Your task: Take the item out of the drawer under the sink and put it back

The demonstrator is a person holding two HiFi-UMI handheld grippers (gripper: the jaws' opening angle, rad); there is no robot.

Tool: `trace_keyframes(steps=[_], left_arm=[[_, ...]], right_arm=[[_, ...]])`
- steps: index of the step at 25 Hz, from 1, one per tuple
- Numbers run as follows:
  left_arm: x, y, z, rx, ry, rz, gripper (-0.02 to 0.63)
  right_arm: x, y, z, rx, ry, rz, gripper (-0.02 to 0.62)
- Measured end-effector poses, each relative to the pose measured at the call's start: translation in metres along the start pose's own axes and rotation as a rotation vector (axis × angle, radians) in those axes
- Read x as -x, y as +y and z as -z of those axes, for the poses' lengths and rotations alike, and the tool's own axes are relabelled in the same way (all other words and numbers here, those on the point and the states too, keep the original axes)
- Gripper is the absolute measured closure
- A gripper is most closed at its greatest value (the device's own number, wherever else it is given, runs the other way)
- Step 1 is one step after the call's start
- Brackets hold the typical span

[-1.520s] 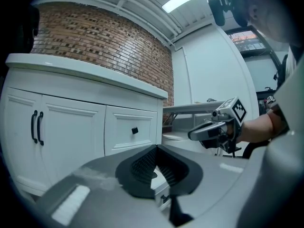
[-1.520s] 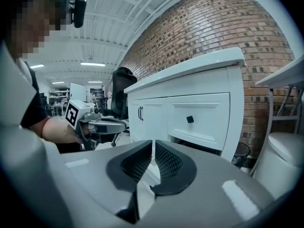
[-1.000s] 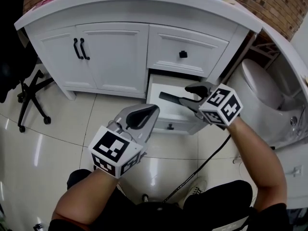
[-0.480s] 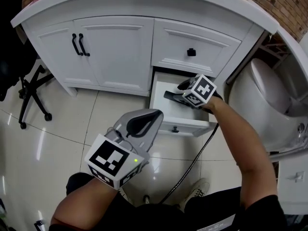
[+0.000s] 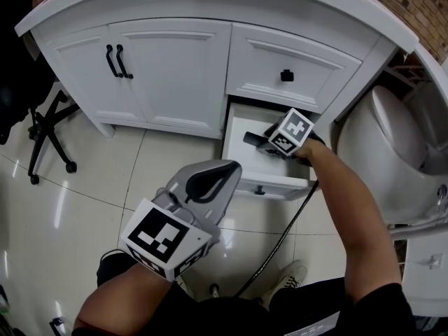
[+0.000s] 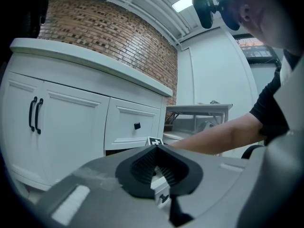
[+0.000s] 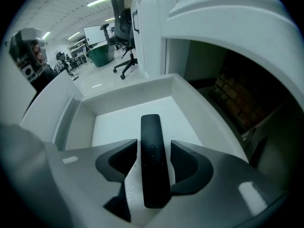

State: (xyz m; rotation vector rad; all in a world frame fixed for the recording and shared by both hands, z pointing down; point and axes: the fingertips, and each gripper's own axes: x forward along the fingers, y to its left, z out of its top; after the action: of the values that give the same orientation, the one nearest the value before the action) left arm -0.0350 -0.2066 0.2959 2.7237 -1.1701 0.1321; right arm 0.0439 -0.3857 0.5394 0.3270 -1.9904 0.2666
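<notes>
Vanity cabinet (image 5: pixel 168 82): white, spans the top of the head view, double doors shut.
Drawer (image 5: pixel 276 185): lower one, pulled open, right of centre.
Left gripper (image 5: pixel 234 166): lower centre, tips closed together, holding nothing.
Right gripper (image 7: pixel 154 142): angled down into the drawer; jaws have just been opening, now wide, gripping nothing.
Remote (image 7: pixel 153 165): black, slim, on the drawer floor between the right gripper's jaws.

The right tongs (image 7: pixel 153 148), whose jaws have just been opening with the black remote (image 7: pixel 152 175) untouched between them, reach into the open drawer (image 7: pixel 71 118). Its side walls hem them in left and right, its back wall stands ahead, and the cabinet frame (image 7: pixel 228 27) overhangs above. Ahead of the left tongs (image 5: pixel 213 177), bare floor (image 5: pixel 126 166) runs open to the cabinet doors (image 5: pixel 168 68).
</notes>
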Motion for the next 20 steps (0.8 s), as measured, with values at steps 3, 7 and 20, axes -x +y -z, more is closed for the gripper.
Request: trace_keyframes(steps=[3,7,20], left_arm=[[-0.0002,0.0005,-0.0005,0.002,-0.003,0.001,0.600],[-0.0005,0.0007,0.0001,0.003,-0.001,0.003,0.600],[0.0027,0.0011,-0.0027,0.003,-0.013,-0.004,0.600]], right_arm=[[-0.0047,0.0001,0.0057,0.002,0.023,-0.012,0.380],[-0.0068,-0.0006,0.0058,-0.021,0.009,-0.030,0.379],[-0.0050,0.0027,0.0052,0.051,0.043,0.039,0.426]])
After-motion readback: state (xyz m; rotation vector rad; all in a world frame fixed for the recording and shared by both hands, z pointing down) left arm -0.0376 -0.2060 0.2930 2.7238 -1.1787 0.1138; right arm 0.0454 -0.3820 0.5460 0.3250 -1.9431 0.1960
